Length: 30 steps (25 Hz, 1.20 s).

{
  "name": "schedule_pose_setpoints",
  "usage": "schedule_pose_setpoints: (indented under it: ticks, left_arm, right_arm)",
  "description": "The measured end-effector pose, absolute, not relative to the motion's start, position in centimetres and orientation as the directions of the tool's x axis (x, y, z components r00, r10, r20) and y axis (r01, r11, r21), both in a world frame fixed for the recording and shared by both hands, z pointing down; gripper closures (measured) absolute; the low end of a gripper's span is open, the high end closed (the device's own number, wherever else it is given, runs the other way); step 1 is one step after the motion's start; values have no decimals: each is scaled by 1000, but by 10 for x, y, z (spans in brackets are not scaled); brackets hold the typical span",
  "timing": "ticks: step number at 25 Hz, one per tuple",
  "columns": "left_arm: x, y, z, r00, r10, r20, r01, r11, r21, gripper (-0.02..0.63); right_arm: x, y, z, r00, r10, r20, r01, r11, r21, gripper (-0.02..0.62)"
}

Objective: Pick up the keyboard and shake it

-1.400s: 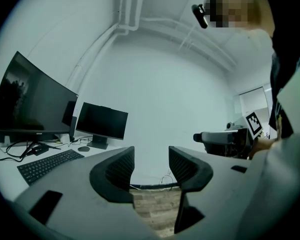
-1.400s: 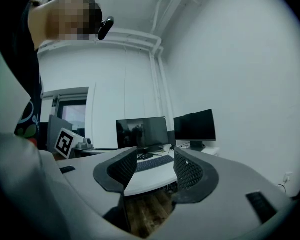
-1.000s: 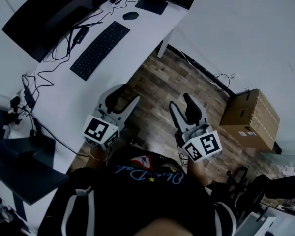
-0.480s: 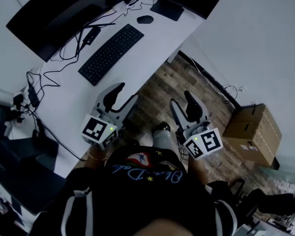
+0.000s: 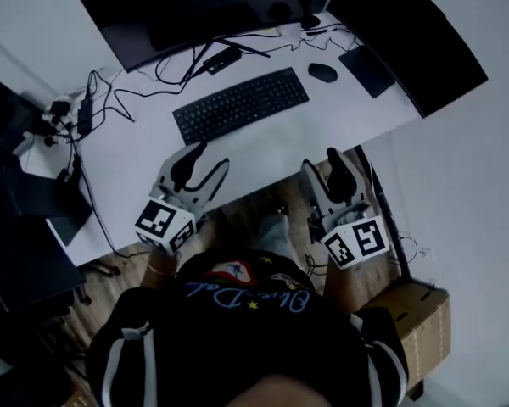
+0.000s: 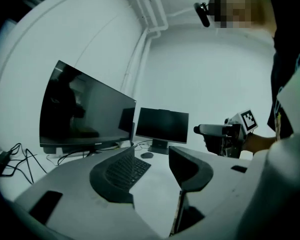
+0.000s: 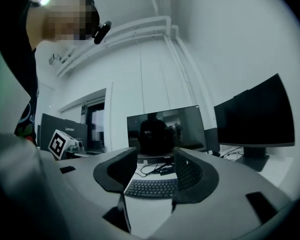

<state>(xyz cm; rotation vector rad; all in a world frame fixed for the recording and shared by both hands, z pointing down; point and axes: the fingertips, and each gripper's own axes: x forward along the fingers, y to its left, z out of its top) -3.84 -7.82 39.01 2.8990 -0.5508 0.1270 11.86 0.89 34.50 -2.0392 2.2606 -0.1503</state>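
Both tongs are empty: the left tongs [image 5: 212, 155] are spread with nothing between them, and the right tongs [image 5: 322, 161] are the same, only air. The keyboard [image 5: 241, 104] lies flat on the white desk [image 5: 263, 147], untouched, at about 12 o'clock ahead of you, with its right end angled away. The left tongs hover over the near desk edge at the keyboard's 7 o'clock. The right tongs are at its 5 o'clock, by the desk edge, and both are well apart from it. The step looks like the reach, so the task has barely started. Carry each tongs out to one short end, left to 9 o'clock and right to 3 o'clock, and keep the jaws wide until they straddle the edge. The board is thin, so you'll likely need to roll the tongs so one jaw slips under it. Mind the mouse [image 5: 322, 72] at the keyboard's 2 o'clock and the cables [image 5: 127, 100] at 10 o'clock. I can't tell whether the keyboard is wired. Close both sides evenly, lift it level and clear of the desk, then shake.
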Motion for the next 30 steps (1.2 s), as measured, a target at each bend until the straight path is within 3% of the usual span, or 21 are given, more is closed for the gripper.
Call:
schedule_pose_setpoints:
  ticks: [12,24,30]
  left_arm:
    - [-3,-129,391,745,-644,173,-666,-729,155,413]
    - [-17,-160,410,530,-816,232,-848,-509,149,413]
    - [-47,-171,437,465,-828,312,-885,-448,131,405]
  right_arm:
    - [185,-88,340,-409,-913,-1,-899,403,-174,399]
    - [224,-134,357,-545,-838,23,-826,532,-189,399]
    - [220,-144,366,-571,-820,44,-811,554,-187,399]
